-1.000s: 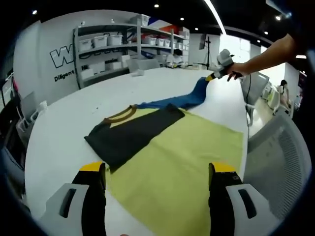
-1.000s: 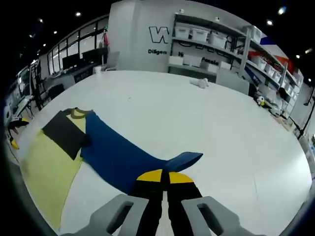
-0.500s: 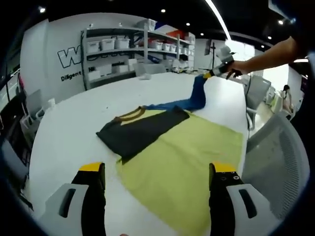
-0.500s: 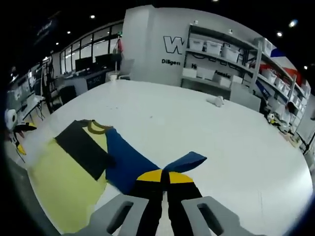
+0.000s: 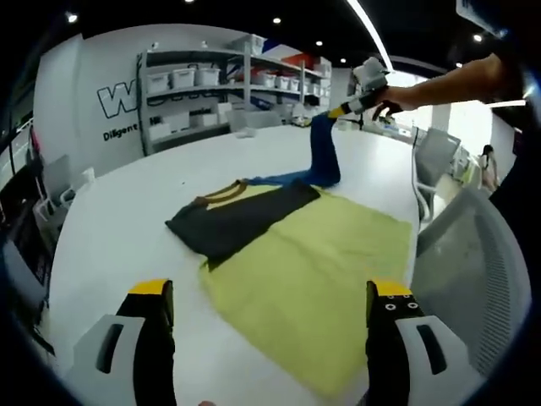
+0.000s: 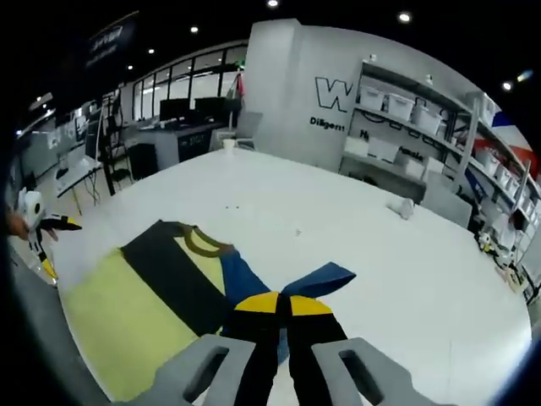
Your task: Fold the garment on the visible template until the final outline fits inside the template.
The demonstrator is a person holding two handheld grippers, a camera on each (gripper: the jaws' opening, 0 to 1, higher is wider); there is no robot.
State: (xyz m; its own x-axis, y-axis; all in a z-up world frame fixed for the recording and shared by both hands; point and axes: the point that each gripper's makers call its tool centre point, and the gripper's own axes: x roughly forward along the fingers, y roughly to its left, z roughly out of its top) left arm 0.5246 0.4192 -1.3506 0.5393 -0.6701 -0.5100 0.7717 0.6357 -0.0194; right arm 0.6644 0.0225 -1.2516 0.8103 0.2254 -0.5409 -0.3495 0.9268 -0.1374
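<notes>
Left gripper view, left to right: white wall with partial black lettering, grey shelving with white bins, big white table. Left gripper low in front, jaws wide apart, nothing between them, hovering over the table's near edge. Garment lies mid-table: black panel with a brown-yellow collar on the left, blue part running off to the right and lifted up. Under and beside it the yellow-green template, flat, the black panel overlapping its left upper edge. Upper right: right gripper held by a person's hand, blue cloth hanging from its tips down to the table. Grey chair at the right edge.

Right gripper view, left to right: the other gripper's yellow tips at the far left edge, template on the table, black panel and collar of the garment across it, blue fabric rising to the right gripper. Its jaws are closed together, pinching the blue fabric, a blue corner sticking out to the right of the tips. Shelving behind on the right.
</notes>
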